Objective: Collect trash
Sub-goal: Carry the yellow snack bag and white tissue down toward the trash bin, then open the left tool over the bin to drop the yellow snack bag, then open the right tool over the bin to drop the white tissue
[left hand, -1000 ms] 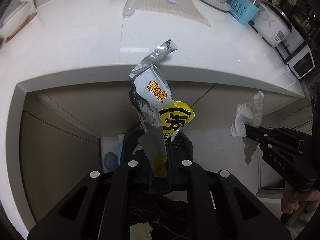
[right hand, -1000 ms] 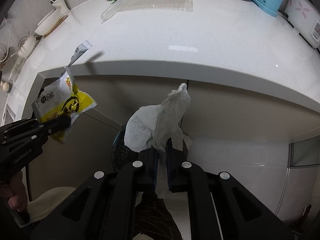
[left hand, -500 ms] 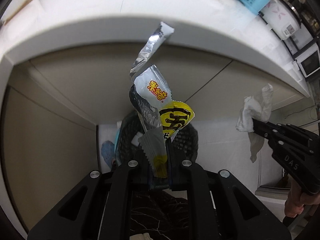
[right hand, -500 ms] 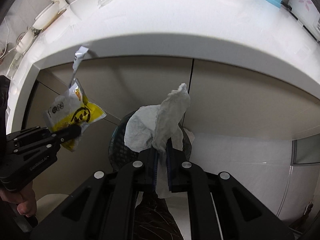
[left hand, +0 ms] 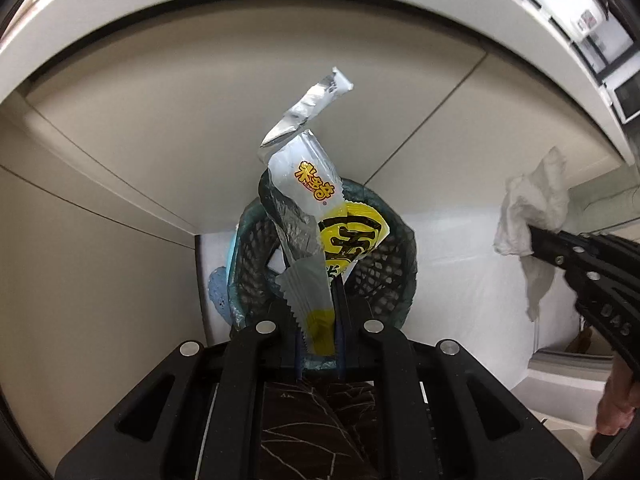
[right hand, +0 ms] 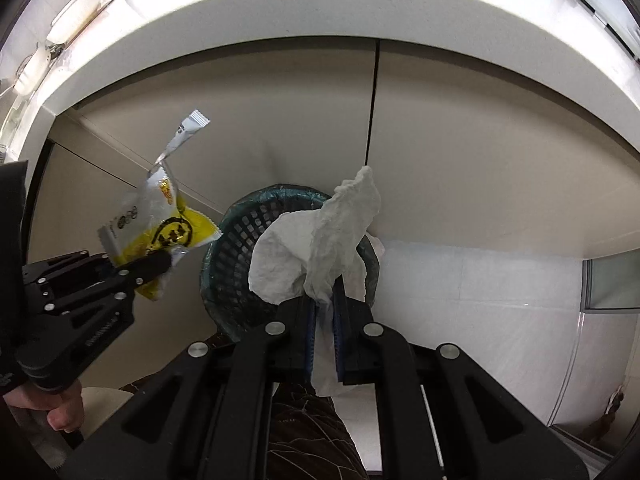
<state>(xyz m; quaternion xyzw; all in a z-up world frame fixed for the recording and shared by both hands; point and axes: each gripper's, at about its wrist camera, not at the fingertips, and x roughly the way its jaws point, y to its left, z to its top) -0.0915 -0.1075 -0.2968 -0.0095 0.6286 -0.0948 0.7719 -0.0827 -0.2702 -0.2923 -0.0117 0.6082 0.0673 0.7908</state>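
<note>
Two grippers hung above the mesh bin (right hand: 240,248): the left gripper (left hand: 316,320) clenched on crinkly snack wrappers (left hand: 320,216), the right gripper (right hand: 324,312) pinching a crumpled tissue (right hand: 320,248). Both loads looked light and limp, best held at their bunched ends.

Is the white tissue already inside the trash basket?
No, the right gripper holds the crumpled white tissue pinched between its fingers, above the dark mesh basket.

Black hand-held gripper (left hand: 318,320), silver screws
</note>
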